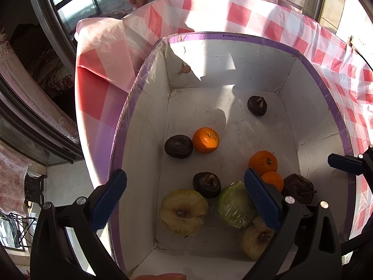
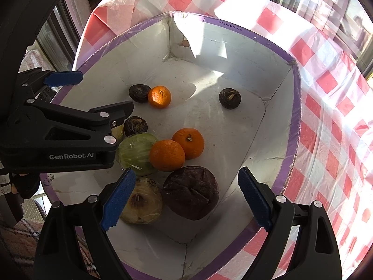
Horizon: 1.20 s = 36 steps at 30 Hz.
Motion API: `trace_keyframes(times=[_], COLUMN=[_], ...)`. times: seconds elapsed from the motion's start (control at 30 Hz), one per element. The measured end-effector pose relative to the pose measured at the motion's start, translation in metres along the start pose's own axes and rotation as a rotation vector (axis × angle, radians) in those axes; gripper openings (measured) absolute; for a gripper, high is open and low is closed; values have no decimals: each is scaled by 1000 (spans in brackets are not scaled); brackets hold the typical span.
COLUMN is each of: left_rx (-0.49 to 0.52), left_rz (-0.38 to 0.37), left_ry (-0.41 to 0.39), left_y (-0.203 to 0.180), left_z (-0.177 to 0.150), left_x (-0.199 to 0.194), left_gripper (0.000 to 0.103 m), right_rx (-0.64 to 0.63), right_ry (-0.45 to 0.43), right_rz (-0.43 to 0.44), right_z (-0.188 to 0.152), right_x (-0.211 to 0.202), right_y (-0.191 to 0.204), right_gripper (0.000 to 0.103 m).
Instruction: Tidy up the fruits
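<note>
The white box [image 2: 268, 53] holds oranges [image 2: 167, 155], apples [image 2: 190, 192] and dark bulbs [image 2: 229, 98] (nothing gripped); left tool [image 1: 185, 201] and right tool [image 2: 186, 200] hover open.

Fruits [image 2: 167, 155] in box [image 2: 268, 46]; box on tablecloth [image 2: 326, 81]; lone water chestnut [image 2: 229, 98] at far right
</note>
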<state>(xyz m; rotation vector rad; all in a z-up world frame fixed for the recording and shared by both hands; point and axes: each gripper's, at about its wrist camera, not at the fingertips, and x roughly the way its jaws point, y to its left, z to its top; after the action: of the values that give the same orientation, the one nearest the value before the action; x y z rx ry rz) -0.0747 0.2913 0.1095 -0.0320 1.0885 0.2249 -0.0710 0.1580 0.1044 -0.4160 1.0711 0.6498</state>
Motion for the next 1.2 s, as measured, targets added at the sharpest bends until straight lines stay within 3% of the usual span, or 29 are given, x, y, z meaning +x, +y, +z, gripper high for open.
trace_keyframes(times=[0.67,0.8,0.97,1.1,1.2], left_rx=[26,21,76,104,129], left_rz=[18,46,112,189,131], left_ry=[3,-61,-27,-123,-199], left_y=[-3,-1,-12,-32,-63], left_z=[-3,-5,-3,5,20], left_x=[3,-5,-10,-38,-62], left_gripper=[101,101,101,101,101], right_rx=[5,2,11,62,137], right_ry=[-18,-29,-50,-156,-283], right_rz=[2,9,31,99,68], right_z=[-3,-5,-8,-15,-32], right_x=[-2,-4,-7,-30,-61], right_y=[3,5,4,-6,-35], right_gripper=[87,87,87,87,87])
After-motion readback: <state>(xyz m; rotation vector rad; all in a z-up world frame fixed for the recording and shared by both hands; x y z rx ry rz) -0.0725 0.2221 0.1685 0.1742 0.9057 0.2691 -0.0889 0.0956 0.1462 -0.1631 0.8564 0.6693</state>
